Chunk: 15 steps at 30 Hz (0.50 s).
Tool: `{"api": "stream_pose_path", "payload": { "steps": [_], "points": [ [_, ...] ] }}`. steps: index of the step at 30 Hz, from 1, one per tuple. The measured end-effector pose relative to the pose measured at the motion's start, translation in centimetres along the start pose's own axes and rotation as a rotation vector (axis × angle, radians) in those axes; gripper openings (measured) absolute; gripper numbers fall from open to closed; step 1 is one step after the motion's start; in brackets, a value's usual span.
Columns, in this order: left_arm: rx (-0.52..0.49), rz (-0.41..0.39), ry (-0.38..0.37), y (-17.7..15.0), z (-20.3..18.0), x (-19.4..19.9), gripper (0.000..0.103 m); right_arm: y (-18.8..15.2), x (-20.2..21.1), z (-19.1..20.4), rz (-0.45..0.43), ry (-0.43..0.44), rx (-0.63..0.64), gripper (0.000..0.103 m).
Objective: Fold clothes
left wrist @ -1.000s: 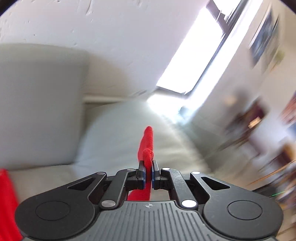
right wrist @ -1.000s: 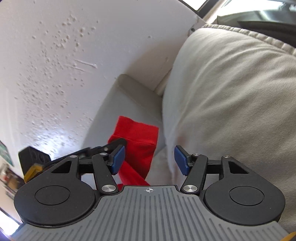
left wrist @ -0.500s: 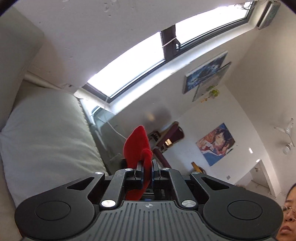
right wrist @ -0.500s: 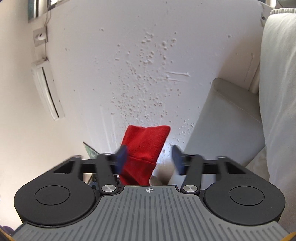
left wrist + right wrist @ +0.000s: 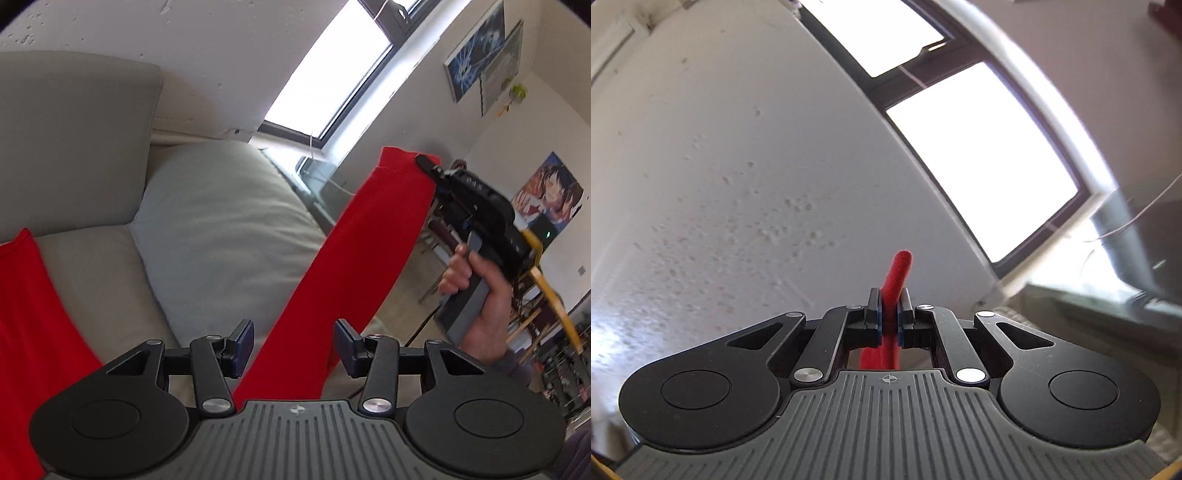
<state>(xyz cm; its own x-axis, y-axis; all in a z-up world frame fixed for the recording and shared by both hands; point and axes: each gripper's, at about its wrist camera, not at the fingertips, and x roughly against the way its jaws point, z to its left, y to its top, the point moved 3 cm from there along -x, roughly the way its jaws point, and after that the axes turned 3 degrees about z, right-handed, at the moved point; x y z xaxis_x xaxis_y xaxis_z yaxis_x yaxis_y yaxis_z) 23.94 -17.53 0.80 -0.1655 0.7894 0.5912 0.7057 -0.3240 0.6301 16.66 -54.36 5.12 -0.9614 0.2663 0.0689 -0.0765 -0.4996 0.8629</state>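
— Two views, left wrist first: what did we see?
— Our left tool [image 5: 293,345] had its jaws spread wide, with the red garment [image 5: 343,273] passing between them, touching neither pad as far as we could tell. It ran up to our right tool [image 5: 424,162], held in a hand [image 5: 480,295], above the grey sofa [image 5: 221,229]. More red cloth [image 5: 33,317] lay at the left edge.
— And the right wrist?
— Our right tool [image 5: 889,314] was pressed together on a fold of the red garment [image 5: 899,269], before a white wall [image 5: 738,184] and window [image 5: 979,155].
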Motion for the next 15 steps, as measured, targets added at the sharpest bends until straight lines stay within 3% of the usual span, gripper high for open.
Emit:
{"api": "stream_pose_path", "payload": {
  "steps": [2,5,10,13,15],
  "points": [
    [-0.002,0.034,0.008,-1.7,0.0,0.4,0.045,0.9,1.0,-0.2,-0.034,-0.106,0.032,0.007],
    [0.013,0.106,0.001,-3.8,0.4,-0.2,0.045,1.4,0.8,-1.0,-0.013,-0.177,0.07,0.007],
    [0.109,0.206,-0.017,-7.4,1.3,-1.9,0.045,-2.9,-4.1,-5.0,0.165,-0.245,0.067,0.007],
    [0.158,0.261,-0.023,-9.5,1.8,-2.8,0.045,-5.2,-5.5,-7.7,0.219,-0.252,0.016,0.007],
    [0.171,0.277,-0.02,-10.6,1.7,-3.2,0.045,-5.3,-5.4,-8.9,0.204,-0.227,-0.026,0.007]
  ]
}}
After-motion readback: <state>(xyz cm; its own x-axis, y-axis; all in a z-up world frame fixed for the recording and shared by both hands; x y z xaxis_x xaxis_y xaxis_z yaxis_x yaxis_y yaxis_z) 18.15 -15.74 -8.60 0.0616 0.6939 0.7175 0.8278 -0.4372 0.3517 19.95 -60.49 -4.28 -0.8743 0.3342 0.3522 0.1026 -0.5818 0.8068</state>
